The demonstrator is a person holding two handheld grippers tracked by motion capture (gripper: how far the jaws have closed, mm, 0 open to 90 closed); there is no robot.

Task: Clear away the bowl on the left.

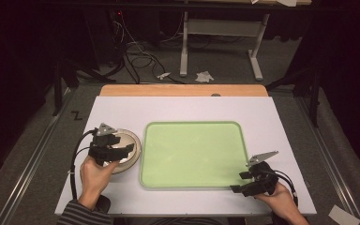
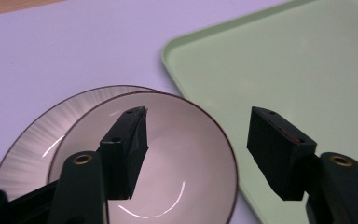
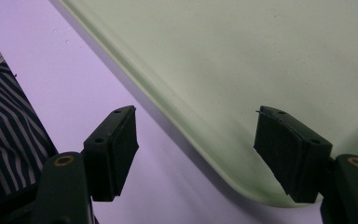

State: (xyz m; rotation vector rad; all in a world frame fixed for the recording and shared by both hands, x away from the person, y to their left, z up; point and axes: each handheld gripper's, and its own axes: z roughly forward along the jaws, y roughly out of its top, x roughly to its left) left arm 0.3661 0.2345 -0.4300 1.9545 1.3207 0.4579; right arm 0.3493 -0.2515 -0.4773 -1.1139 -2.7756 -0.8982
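White desk, dark room: left tongs [image 2: 196,140] gape over the bowl [image 2: 168,163] near the left edge; straddle its rim squarely. Right tongs [image 3: 205,149] open at tray [image 1: 192,154] corner.

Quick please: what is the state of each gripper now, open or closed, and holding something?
Left gripper: open, holding nothing, above the bowl on the plate.
Right gripper: open, holding nothing, at the green tray corner.

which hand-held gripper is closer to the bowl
Left. The left hand-held gripper hangs right over the bowl, jaws open above its rim. The right hand-held gripper is across the table at the green tray's near right corner.
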